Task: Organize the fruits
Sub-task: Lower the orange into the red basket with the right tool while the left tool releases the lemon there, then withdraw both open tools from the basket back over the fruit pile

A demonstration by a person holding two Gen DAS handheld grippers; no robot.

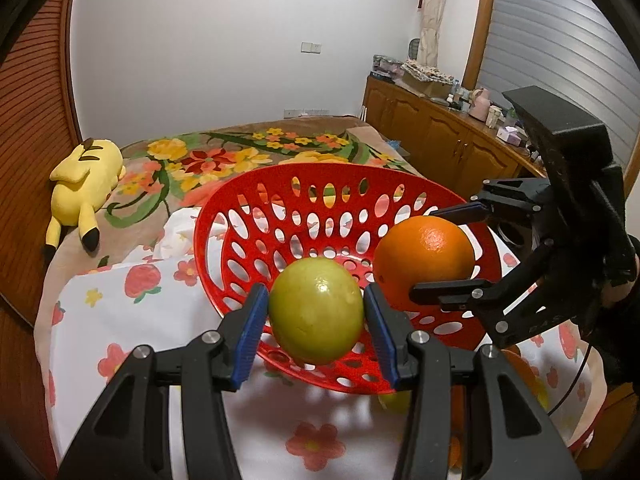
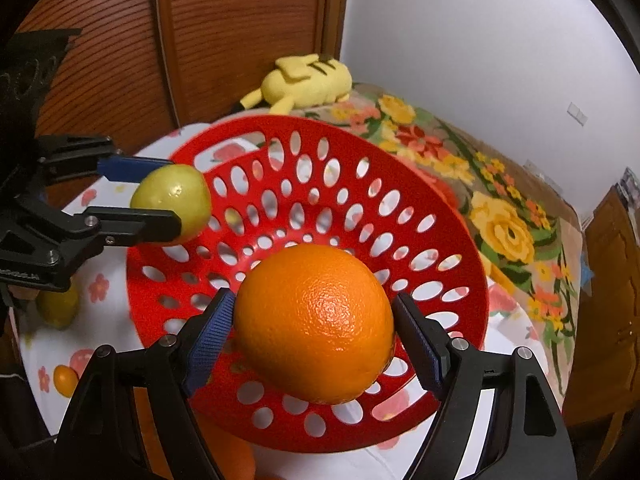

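Flowered bedspread [image 1: 120, 312] underneath, red basket [image 1: 248, 184] tilted on it. Left gripper [image 1: 316, 312] angled down, clamped on green fruit [image 1: 316, 308] — near rim, 6 o'clock. Right gripper [image 2: 314, 328] pitched steeper, gripping orange [image 2: 316, 320] — 3 o'clock.

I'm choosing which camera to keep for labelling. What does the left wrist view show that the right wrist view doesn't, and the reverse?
Only the left wrist view shows the wooden cabinet with clutter on top and the curtain.

Only the right wrist view shows a small orange fruit and a green fruit lying on the cloth.

Both show the red basket, the yellow plush toy, the left gripper clamping the green fruit and the right gripper clamping the orange.
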